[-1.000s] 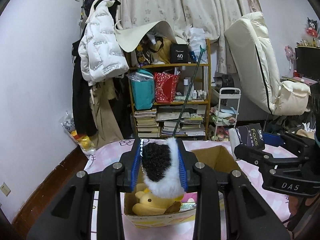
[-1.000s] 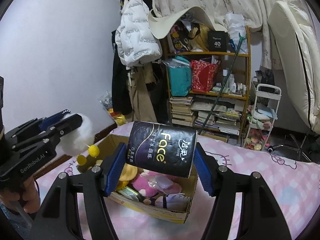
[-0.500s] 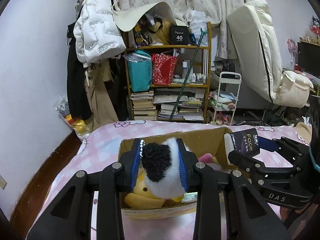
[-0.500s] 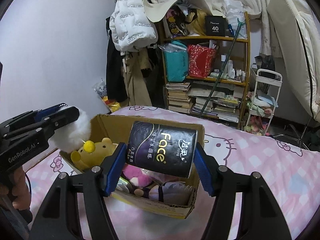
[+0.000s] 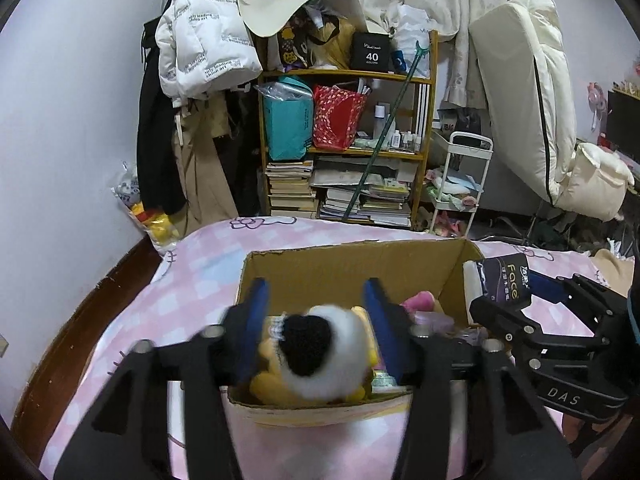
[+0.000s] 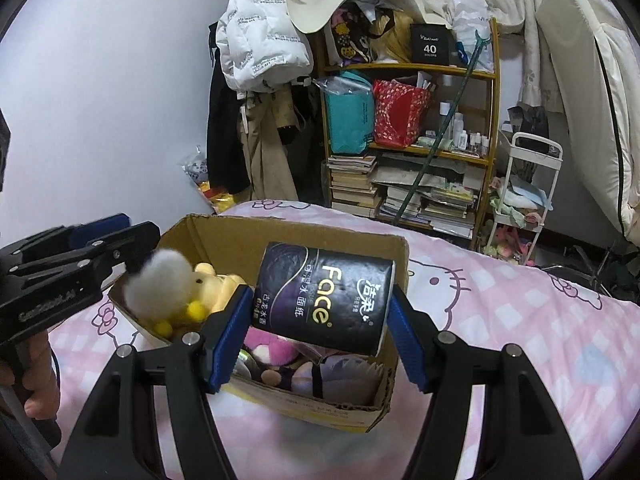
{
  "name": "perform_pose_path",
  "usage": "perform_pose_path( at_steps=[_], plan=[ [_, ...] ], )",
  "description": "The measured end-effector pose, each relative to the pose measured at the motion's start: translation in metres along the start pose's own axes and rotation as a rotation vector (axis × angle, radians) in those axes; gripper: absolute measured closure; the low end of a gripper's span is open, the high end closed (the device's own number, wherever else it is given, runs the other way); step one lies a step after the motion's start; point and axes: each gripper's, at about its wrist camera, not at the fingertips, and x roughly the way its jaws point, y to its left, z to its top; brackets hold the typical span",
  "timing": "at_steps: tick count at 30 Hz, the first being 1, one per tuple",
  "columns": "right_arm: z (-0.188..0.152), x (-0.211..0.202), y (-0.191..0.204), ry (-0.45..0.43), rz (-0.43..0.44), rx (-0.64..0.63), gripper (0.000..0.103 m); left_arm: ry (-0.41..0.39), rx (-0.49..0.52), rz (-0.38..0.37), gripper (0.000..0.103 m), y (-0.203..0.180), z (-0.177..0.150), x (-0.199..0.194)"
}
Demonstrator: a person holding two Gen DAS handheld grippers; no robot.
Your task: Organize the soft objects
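Here a white plush (image 5: 332, 356) with a black patch sits between the blue pads of the left gripper (image 5: 318, 320), just over the near end of the open box (image 5: 352, 264). The fingers (image 5: 256, 312) are opening, and clear gaps show on both sides of the plush, so the pads no longer press on it. In the right wrist view the plush (image 6: 160, 284) is blurred and hangs at the tip of the left gripper (image 6: 132, 244), above a yellow toy (image 6: 216, 284) that lies in the box's left end.

The right gripper (image 6: 320, 316) holds a dark tissue pack (image 6: 324, 296) printed "Face"; its fingers (image 6: 228, 332) pinch the pack from both sides, tilted, above the right part of the box (image 6: 340, 412). From the left wrist view the pack (image 5: 504, 280) stands just past the box's right wall, in the right gripper (image 5: 516, 292).

Inside the box lie a pink plush (image 6: 268, 348) and a pale purple toy (image 6: 340, 372), close together under the pack. The box rests on a bed (image 6: 520, 320) with a pink checked cover.

A hand (image 6: 36, 376) grips the left gripper's handle at the lower left edge. Behind the bed stands a shelf (image 5: 348, 152) crowded with books and bags, a white jacket (image 5: 200, 32) hanging beside it.
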Motion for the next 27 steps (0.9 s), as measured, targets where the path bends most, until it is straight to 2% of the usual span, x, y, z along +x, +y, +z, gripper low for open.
perform_pose_path(
  at_steps=[9, 11, 14, 18, 21, 23, 27],
  plan=[
    [-0.003, 0.000, -0.005, 0.019, 0.018, 0.020, 0.031, -0.003, -0.001, 0.047, 0.025, 0.004, -0.003, -0.015],
    [-0.004, -0.001, -0.005, 0.018, 0.016, 0.017, 0.027, -0.017, -0.003, 0.066, 0.020, 0.006, -0.003, -0.022],
    [-0.008, -0.005, -0.007, 0.005, 0.021, 0.027, 0.015, -0.024, -0.008, 0.074, 0.018, 0.009, -0.003, -0.032],
    [-0.013, -0.014, -0.013, 0.014, 0.009, 0.051, 0.015, -0.027, -0.021, 0.093, 0.009, 0.013, -0.006, -0.045],
    [-0.012, -0.027, -0.015, 0.000, -0.007, 0.048, 0.012, -0.034, -0.021, 0.097, 0.008, 0.014, -0.009, -0.057],
    [-0.012, -0.041, -0.016, -0.028, -0.013, 0.049, 0.004, -0.037, -0.018, 0.106, 0.006, 0.014, -0.012, -0.067],
    [-0.011, -0.064, -0.013, -0.072, -0.023, 0.042, 0.002, -0.064, -0.012, 0.124, 0.004, 0.012, -0.019, -0.091]
  ],
)
